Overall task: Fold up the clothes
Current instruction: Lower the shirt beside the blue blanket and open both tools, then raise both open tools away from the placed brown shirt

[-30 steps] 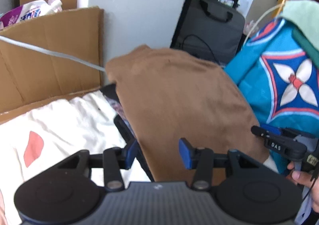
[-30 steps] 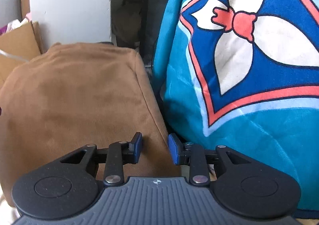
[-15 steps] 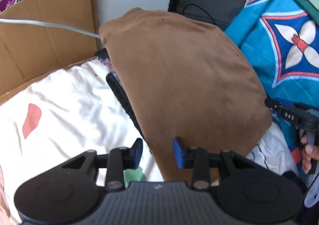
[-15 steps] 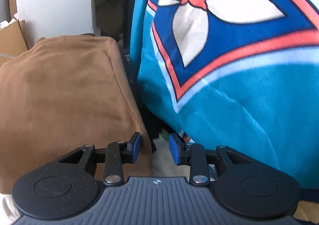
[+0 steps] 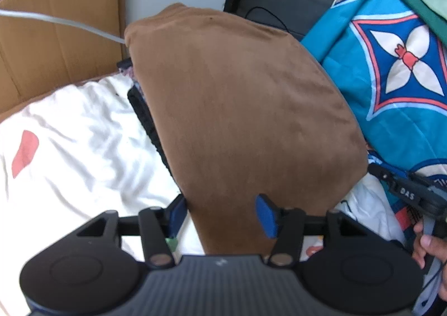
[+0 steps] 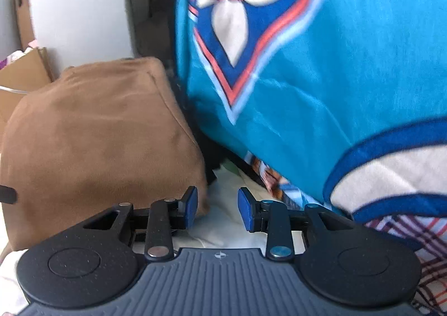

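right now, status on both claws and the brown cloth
Left claw open, jaws just widened, astride near edge of brown cloth. Right claw open, empty, beside its corner. Teal blanket crowds the right side.

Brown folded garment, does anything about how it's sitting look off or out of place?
Yes. The brown garment lies across a dark flat object whose edge pokes out at its left side, so it isn't flat on the white sheet.
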